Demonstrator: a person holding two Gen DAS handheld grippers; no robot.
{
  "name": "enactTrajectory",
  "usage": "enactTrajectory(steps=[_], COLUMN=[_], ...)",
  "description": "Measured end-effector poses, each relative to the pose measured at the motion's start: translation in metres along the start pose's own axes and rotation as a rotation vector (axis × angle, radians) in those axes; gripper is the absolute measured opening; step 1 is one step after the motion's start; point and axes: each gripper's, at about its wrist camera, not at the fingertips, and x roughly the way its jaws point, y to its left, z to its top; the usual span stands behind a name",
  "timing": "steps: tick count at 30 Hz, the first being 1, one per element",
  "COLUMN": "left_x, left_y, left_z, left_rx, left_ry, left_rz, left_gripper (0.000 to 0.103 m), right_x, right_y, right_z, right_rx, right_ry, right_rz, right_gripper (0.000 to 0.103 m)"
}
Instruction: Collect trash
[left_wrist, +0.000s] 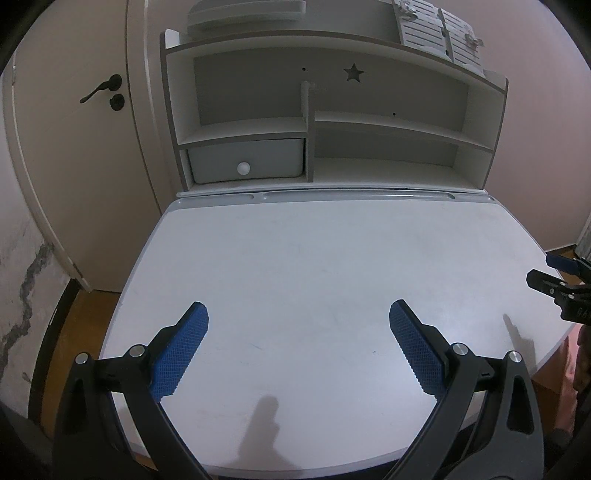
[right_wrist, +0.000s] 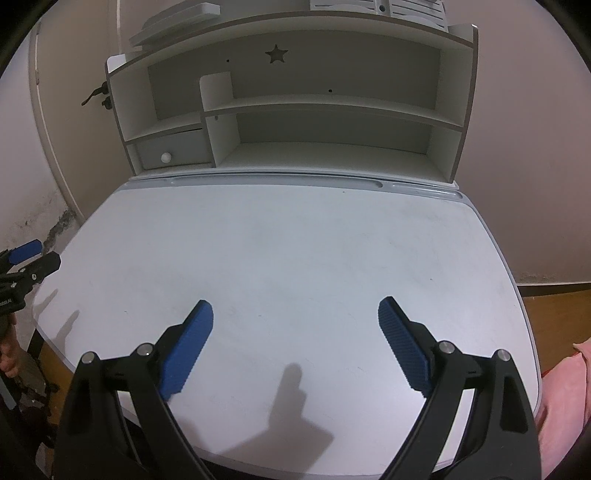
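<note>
No trash shows in either view. My left gripper is open above the near part of the white desk, its blue pads wide apart with nothing between them. My right gripper is open the same way over the desk. In the left wrist view the right gripper juts in at the right edge, over the desk's right side. From the right wrist view the left gripper pokes in at the left edge.
A white hutch with shelves, a star cut-out and a small drawer stands at the back of the desk. A door with a dark handle is at left. Wood floor and pink cloth lie right of the desk.
</note>
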Motion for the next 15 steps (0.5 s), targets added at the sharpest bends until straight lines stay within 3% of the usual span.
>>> enactTrajectory(steps=[15], left_x=[0.0005], left_y=[-0.0019], left_z=[-0.0007], left_rx=[0.001], left_ry=[0.005], left_rz=[0.005], left_gripper=[0.096], right_x=[-0.0004], right_y=[-0.0006], right_z=[-0.0002], right_rx=[0.0], right_ry=[-0.001], right_rz=[-0.004], right_gripper=[0.088])
